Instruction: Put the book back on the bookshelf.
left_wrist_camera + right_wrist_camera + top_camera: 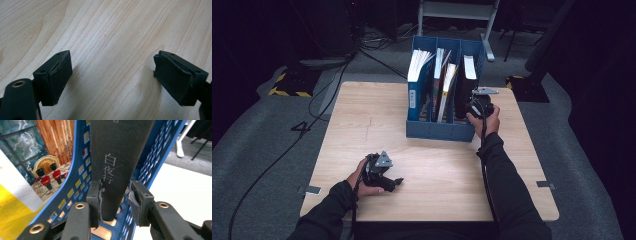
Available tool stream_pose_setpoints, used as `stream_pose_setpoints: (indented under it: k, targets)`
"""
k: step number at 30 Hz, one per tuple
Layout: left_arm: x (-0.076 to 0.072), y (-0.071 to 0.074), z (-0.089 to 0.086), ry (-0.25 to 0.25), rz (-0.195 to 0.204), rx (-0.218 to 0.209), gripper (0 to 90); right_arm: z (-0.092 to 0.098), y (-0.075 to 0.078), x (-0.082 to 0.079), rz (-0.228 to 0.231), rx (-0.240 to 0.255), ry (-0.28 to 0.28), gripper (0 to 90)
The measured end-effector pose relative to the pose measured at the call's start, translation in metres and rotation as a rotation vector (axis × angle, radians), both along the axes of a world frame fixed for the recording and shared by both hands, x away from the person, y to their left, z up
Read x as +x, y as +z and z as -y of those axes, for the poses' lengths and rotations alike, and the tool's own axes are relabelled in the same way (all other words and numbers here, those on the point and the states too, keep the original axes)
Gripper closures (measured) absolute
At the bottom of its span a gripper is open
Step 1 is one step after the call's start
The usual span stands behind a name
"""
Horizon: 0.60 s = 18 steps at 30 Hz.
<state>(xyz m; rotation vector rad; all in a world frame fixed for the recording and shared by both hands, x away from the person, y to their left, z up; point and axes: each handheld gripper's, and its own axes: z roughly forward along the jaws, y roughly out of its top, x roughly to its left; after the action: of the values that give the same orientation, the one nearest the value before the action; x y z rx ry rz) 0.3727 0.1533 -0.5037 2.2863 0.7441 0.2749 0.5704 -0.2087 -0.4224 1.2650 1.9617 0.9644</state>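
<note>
The right tongs (115, 197) are reaching to the rack (444, 131) near the surface's (362, 125) far edge, clamping the black book (117, 157), while the left tongs (112, 75) are lying wide open, empty, near its near edge.

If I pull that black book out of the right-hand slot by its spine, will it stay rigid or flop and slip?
The black book looks thick and bound, so probably stiff and fairly heavy. The right tool straddles only its spine's lower end; the matte cover may grip decently, but it could pivot. It stands upright in the blue file rack, whose walls should guide it.
</note>
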Motion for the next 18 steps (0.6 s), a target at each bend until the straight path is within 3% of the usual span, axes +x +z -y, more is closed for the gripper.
stream_pose_setpoints:
  k: [11,18]
  targets:
    - [0.0,0.0,0.0,-0.005,0.003,-0.001,15.0,0.002,0.0,0.002,-0.008,0.013,-0.006,60.4]
    - [0.0,0.0,0.0,-0.004,0.003,-0.001,15.0,0.003,0.012,-0.006,-0.04,0.002,0.071,55.5]
